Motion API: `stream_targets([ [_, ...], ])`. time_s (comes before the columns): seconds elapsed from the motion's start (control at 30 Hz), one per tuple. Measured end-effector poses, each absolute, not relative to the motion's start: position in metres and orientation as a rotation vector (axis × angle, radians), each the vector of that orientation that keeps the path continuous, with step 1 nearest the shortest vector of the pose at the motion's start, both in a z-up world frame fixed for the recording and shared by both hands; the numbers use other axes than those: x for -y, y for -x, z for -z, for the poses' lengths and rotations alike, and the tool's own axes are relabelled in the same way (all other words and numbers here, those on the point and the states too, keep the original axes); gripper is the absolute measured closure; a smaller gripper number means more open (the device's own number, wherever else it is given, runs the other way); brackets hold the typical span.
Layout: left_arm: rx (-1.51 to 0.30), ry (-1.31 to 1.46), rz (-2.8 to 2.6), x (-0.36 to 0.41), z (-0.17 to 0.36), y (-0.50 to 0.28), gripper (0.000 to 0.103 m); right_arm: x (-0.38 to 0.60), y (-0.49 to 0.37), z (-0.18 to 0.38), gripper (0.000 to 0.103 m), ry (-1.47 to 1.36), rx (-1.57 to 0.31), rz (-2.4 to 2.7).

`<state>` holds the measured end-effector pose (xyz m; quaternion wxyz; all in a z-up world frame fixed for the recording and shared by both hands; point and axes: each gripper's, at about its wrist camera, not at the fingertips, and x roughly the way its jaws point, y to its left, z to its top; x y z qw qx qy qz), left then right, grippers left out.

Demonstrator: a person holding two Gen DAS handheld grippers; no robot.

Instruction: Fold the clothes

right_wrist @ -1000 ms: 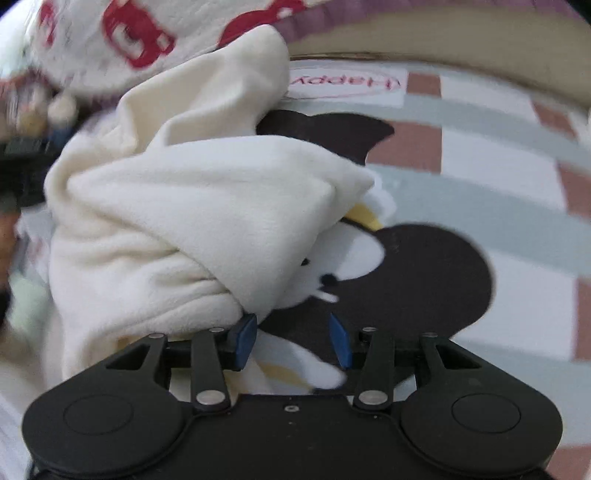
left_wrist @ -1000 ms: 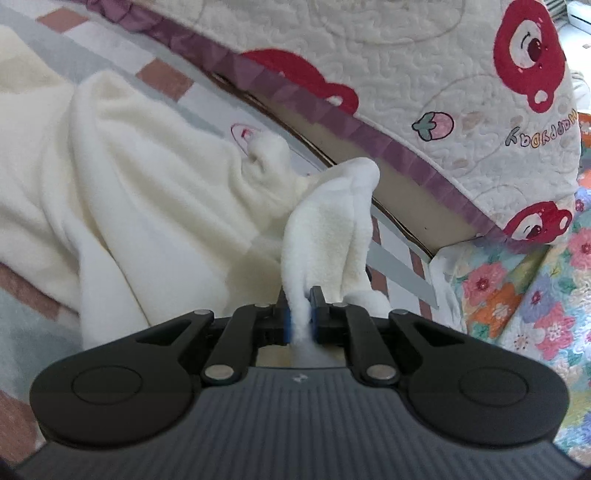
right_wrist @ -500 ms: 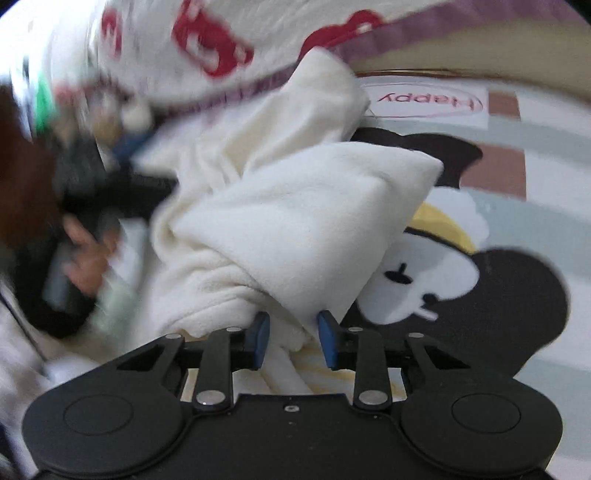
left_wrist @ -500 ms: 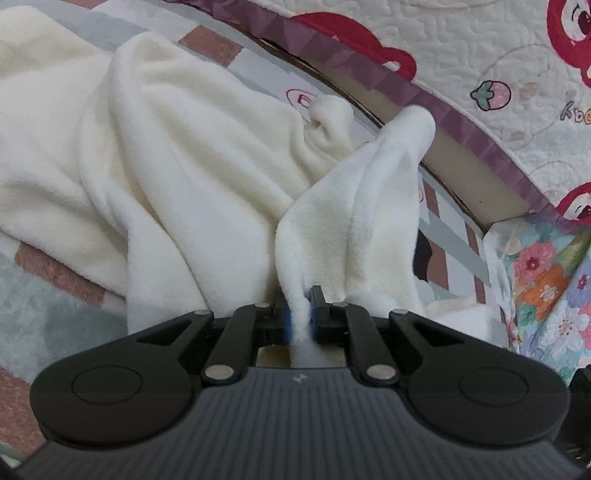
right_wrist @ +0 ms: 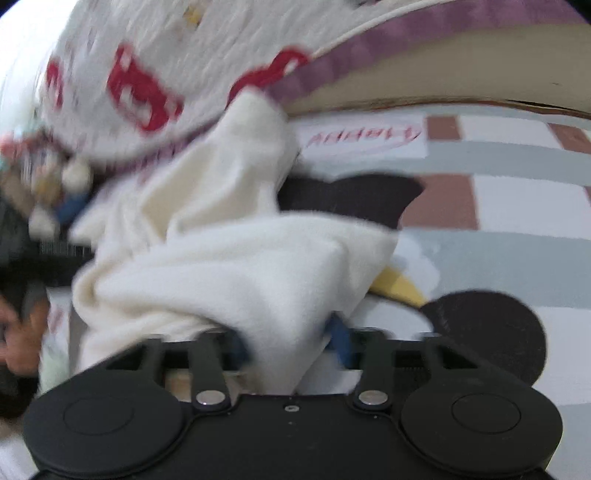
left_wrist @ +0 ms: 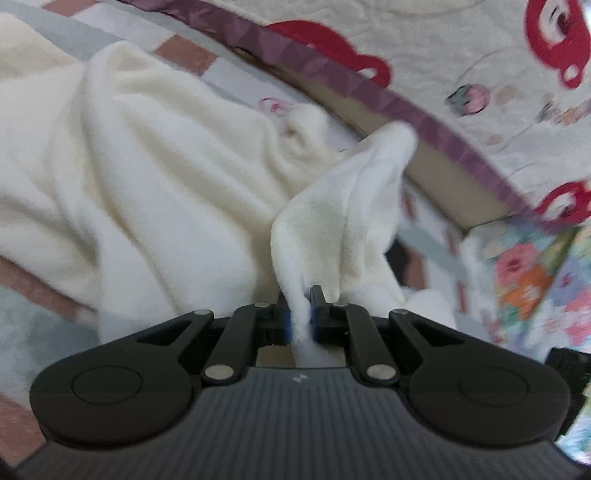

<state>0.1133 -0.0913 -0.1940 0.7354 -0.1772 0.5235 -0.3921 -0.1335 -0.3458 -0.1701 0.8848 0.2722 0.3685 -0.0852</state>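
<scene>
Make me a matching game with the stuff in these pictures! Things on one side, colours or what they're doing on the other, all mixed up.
Things:
1. fleece garment
2. left hand-held gripper
3. quilt trim
4. bear prints

Colour or state:
A. purple
B. red
C. cream white
D. pinching a fold of fleece

Pairs: 1-C, 2-D, 3-A, 4-B
</scene>
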Motion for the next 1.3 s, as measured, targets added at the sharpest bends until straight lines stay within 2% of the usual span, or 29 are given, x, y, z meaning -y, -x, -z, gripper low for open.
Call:
stream_targets([
  [0.17, -1.157, 0.506, 0.890, 0.092, 0.196, -0.109, 0.094, 0.357, 0.146, 0.127, 0.088, -0.528, -0.665, 0.293],
  [0.23, -1.121, 0.514, 0.903, 0.095, 0.189, -0.104, 0.090, 0.361, 0.150, 0.109, 0.089, -0.480, -0.631, 0.329],
  [0.27, -1.115, 0.528, 0.910, 0.096, 0.186, -0.103, 0.082, 0.364, 0.152, 0.100, 0.089, -0.450, -0.614, 0.348],
  [0.3, -1.108, 0.541, 0.916, 0.096, 0.183, -0.102, 0.060, 0.366, 0.154, 0.092, 0.089, -0.414, -0.597, 0.371],
  [0.33, -1.102, 0.554, 0.922, 0.097, 0.180, -0.101, 0.047, 0.368, 0.157, 0.084, 0.089, -0.373, -0.582, 0.395],
  [0.37, -1.100, 0.567, 0.927, 0.097, 0.179, -0.101, 0.040, 0.372, 0.160, 0.076, 0.089, -0.334, -0.569, 0.423],
  [0.5, -1.098, 0.547, 0.910, 0.094, 0.177, -0.102, 0.040, 0.408, 0.173, 0.052, 0.089, -0.217, -0.558, 0.560],
  [0.67, -1.076, 0.476, 0.845, 0.092, 0.176, -0.106, 0.040, 0.482, 0.200, 0.033, 0.090, -0.140, -0.641, 0.774],
  [0.77, -1.062, 0.423, 0.815, 0.093, 0.175, -0.107, 0.040, 0.518, 0.218, 0.036, 0.090, -0.078, -0.694, 0.917],
  [0.83, -1.064, 0.384, 0.796, 0.096, 0.176, -0.107, 0.040, 0.537, 0.224, 0.059, 0.090, -0.075, -0.792, 0.977],
  [0.87, -1.067, 0.364, 0.787, 0.097, 0.177, -0.107, 0.040, 0.546, 0.226, 0.073, 0.087, -0.080, -0.851, 1.001],
  [0.9, -1.071, 0.346, 0.780, 0.099, 0.179, -0.106, 0.040, 0.554, 0.229, 0.087, 0.079, -0.086, -0.911, 1.024],
  [1.03, -1.080, 0.275, 0.750, 0.106, 0.185, -0.105, 0.040, 0.576, 0.241, 0.131, 0.076, -0.087, -1.054, 1.127],
  [1.3, -1.042, 0.214, 0.770, 0.114, 0.176, -0.105, 0.039, 0.572, 0.232, 0.122, 0.062, -0.209, -0.918, 0.925],
])
